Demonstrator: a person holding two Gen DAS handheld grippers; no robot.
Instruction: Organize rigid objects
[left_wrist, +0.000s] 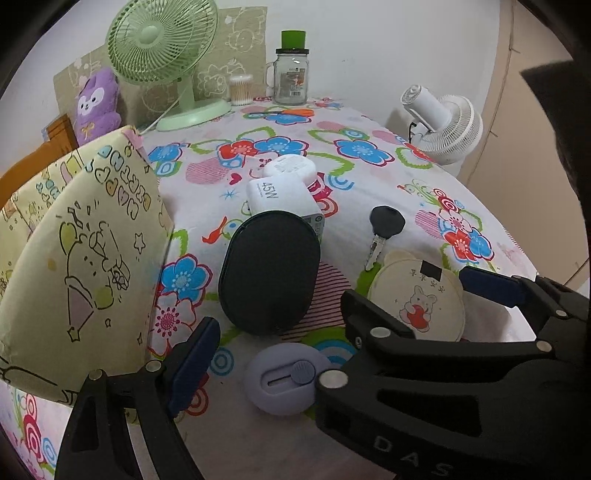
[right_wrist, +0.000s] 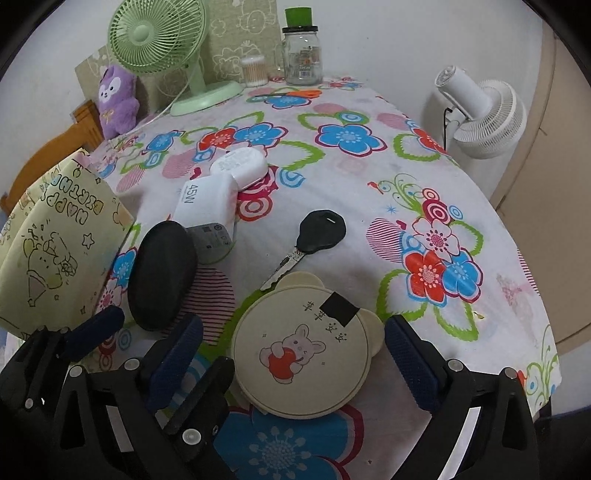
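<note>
Right gripper (right_wrist: 293, 363), jaws wide apart and empty, straddles the flat bear-eared disc (right_wrist: 301, 349) lying on the floral tablecloth (right_wrist: 369, 229), nearer it than the open left gripper (left_wrist: 275, 356); the key (right_wrist: 314, 240) lies beyond, blade pointing back toward the disc.

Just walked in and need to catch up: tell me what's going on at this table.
A person is sorting small items on a floral tablecloth with two handheld tools. The right claw is open, its fingers either side of a round cream bear-eared disc, not pressing it. The left claw is open above a small lilac round gadget. A black oval case, a white 45W charger box and a key lie untouched.
</note>
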